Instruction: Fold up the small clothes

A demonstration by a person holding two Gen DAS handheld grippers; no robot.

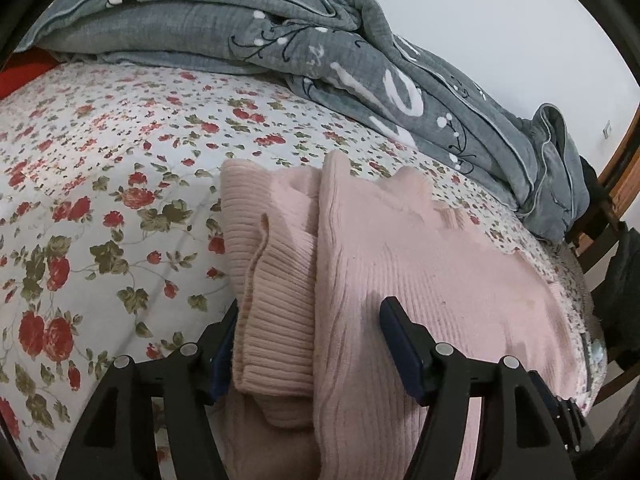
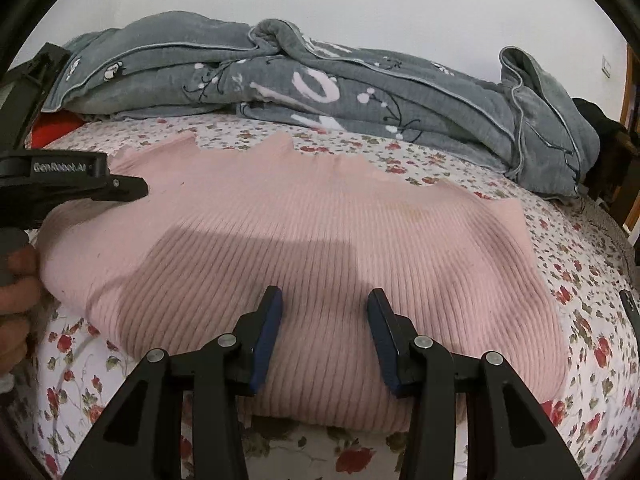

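Left claw (image 1: 310, 344) is sitting spread, w/ the folded-in ribbed sleeve (image 1: 272, 300) lying between its pads; pads aren't pressing it, prob letting the sleeve drop onto the pink sweater (image 2: 304, 240). Right claw (image 2: 324, 336) is hanging part-spread just above the sweater's near hem, pinching nothing, prob lining up for next fold. Both are pointing down-forward. Hand (image 2: 16, 280) is gripping the left tool at sweater's left edge. Sweater is lying flat on floral bed (image 2: 580, 272), grey duvet (image 2: 360, 92) bunched behind it.

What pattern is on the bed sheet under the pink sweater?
White with small red roses and green leaves: the bed sheet shows best in the left wrist view.
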